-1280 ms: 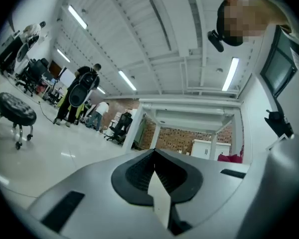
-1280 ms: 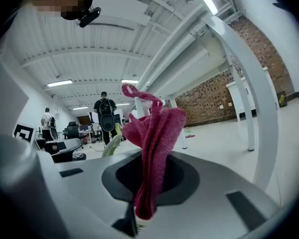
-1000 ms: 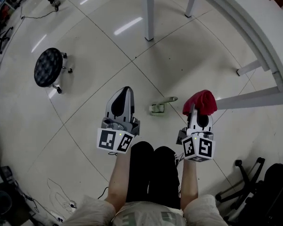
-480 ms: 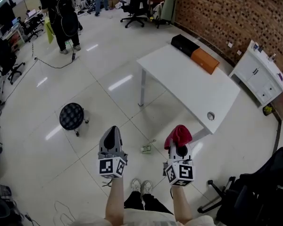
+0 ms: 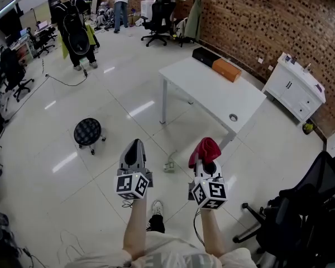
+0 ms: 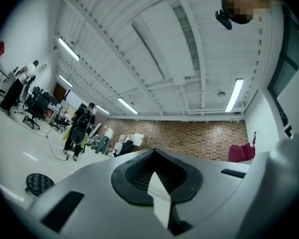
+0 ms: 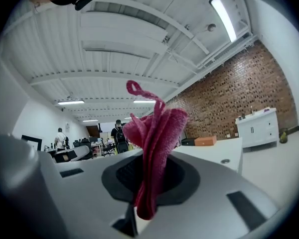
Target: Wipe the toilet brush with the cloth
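Right up close, the left gripper (image 5: 134, 145) has its jaws pressed together on nothing, and beside it the right gripper (image 5: 204, 159) is clamped on the bunched red cloth (image 5: 205, 148), which sticks up out of its jaws. Down between them the toilet brush (image 5: 169, 164) sits on the floor (image 5: 100, 172), just off the near end of the white table (image 5: 212, 91).

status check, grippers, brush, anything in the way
Left hand-held gripper shut, empty. Right hand-held gripper shut on red cloth. Toilet brush on floor between them, untouched. Nothing seen blocking it.
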`<action>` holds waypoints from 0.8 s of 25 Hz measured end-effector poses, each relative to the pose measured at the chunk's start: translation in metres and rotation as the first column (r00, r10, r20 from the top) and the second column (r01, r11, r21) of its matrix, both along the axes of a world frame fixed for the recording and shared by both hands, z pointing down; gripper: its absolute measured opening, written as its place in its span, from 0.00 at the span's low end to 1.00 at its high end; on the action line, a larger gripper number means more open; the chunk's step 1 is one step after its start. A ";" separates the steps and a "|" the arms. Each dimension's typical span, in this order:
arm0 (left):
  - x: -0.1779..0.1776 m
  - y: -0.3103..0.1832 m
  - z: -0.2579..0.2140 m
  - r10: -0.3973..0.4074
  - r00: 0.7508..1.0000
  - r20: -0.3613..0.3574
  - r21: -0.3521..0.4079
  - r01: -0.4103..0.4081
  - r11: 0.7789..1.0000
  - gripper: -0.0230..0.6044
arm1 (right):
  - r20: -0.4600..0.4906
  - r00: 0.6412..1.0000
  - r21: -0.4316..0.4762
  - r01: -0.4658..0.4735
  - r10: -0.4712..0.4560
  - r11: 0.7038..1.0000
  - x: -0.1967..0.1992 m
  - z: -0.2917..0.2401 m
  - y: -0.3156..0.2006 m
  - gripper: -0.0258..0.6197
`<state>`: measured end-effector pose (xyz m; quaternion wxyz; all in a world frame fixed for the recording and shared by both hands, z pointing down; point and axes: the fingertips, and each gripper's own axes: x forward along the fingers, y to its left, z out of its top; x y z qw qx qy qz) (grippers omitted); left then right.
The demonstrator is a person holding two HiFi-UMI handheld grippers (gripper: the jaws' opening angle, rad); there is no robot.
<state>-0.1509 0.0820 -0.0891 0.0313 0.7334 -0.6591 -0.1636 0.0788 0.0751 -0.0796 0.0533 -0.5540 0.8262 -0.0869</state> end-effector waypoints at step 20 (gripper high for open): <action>0.077 0.309 -0.047 0.167 0.986 0.024 0.034 -0.168 0.985 0.04 | 0.025 0.993 -0.009 0.115 -0.114 0.993 0.002 -0.029 0.300 0.09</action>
